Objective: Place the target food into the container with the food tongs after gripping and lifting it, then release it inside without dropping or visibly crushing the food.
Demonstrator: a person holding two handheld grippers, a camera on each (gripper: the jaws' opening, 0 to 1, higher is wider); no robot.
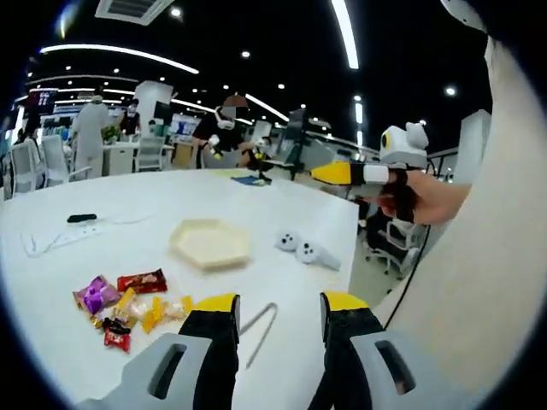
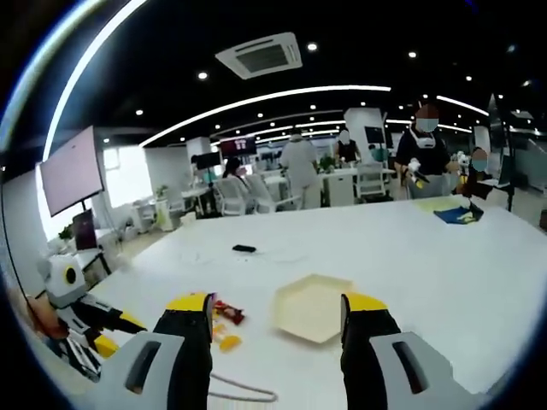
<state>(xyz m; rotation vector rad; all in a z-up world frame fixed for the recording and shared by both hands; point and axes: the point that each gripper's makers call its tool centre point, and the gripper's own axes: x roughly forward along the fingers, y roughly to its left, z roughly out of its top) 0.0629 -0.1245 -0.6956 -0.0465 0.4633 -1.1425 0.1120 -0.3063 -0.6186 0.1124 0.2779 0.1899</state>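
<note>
Bright ceiling strip lights (image 1: 346,34), glare, soft focus, fisheye-warped edges

I see two white controllers (image 1: 306,248) lying side by side near the white table (image 1: 154,201) edge, and a small black device (image 1: 82,218) sits further back beside a white cable (image 1: 51,242) that loops over the tabletop. At the far end of the table I make out a blue item (image 2: 455,214) with something yellow on it, and beyond it white chairs (image 2: 242,196) and several people (image 2: 299,171) standing around other desks. Overhead I see long curved light strips (image 2: 256,101) and a ceiling vent (image 2: 259,55), with a big screen (image 2: 72,171) standing off to one side
</note>
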